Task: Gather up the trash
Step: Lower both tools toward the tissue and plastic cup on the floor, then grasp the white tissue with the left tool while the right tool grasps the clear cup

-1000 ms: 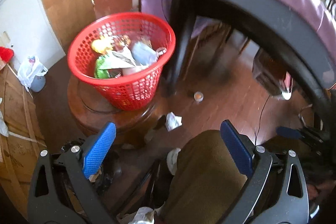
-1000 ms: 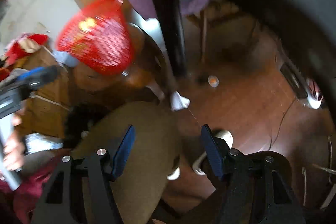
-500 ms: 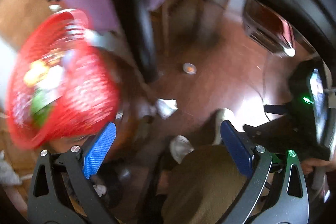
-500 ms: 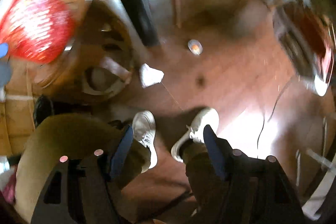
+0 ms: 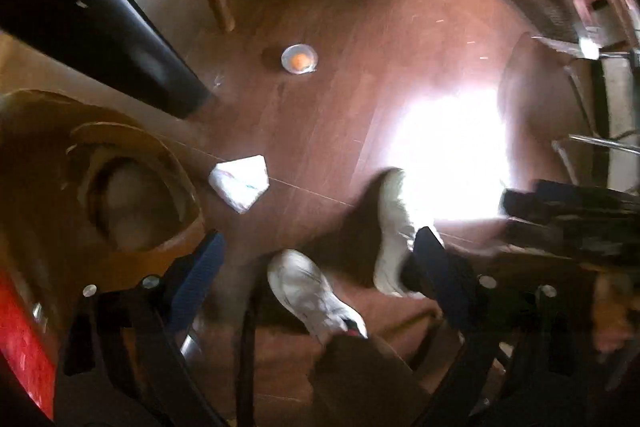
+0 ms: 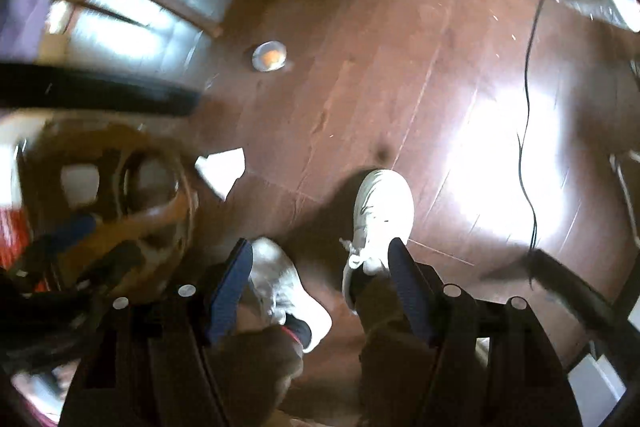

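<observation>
On floor (image 5: 340,115), crumpled white paper (image 5: 239,182) beside round stool base (image 5: 132,195): left hand-held gripper (image 5: 316,275) closing, nothing between jaws; right hand-held gripper (image 6: 320,279) released, empty. Centre jaws over paper, descend straight, avoid shoes (image 6: 382,211).

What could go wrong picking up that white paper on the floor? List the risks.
1. The white paper lies flat beside the round wooden stand, so the left gripper, empty and closing, could bump the stand.
2. The shoes stand close by and could kick it.
3. Both views are blurred, so aiming may slip.
</observation>
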Motion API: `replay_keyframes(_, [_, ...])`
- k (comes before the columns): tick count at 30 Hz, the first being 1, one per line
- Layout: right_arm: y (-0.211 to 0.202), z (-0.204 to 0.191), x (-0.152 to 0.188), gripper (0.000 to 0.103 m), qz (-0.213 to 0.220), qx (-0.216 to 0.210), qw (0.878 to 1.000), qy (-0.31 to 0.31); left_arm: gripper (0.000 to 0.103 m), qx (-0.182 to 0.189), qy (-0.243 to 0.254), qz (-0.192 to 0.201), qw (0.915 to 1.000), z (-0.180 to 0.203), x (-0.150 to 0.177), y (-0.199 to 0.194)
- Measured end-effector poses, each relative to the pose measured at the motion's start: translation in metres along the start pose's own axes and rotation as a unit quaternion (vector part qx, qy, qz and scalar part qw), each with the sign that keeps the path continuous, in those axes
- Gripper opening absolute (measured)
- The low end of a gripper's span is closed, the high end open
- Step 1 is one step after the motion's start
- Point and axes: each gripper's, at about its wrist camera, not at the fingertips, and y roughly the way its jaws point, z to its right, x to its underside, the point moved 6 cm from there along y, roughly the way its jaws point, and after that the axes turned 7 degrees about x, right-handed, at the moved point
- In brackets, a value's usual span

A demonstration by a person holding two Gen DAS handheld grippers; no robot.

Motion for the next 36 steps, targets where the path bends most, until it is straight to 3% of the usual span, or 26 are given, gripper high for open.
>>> replay_keyframes(7, [0.016, -0.003, -0.040, 0.070, 0.005, 0.012, 1.000, 0.000, 0.090, -0.007, -0.059, -0.023, 0.9979, -0.035, -0.013, 0.091])
replay_keyframes(13, [0.043, -0.024, -0.079, 0.071, 0.023, -0.014, 1.000, -0.007, 0.090, -0.060, -0.020, -0.037, 0.9973, -0.037, 0.003, 0.151])
replay_keyframes(19, [0.078, -0.052, -0.110, 0.071, 0.046, -0.037, 0.998, -0.024, 0.087, -0.056, -0.053, -0.027, 0.9966, -0.063, 0.007, 0.178])
replay_keyframes(25, [0.129, -0.084, -0.136, 0.071, 0.048, -0.016, 0.997, -0.058, 0.075, -0.046, -0.101, -0.021, 0.9936, -0.095, 0.005, 0.207])
replay_keyframes(36, [0.188, -0.138, -0.192, 0.071, 0.087, -0.019, 0.994, -0.069, 0.074, -0.024, -0.155, 0.018, 0.9874, -0.128, -0.008, 0.229])
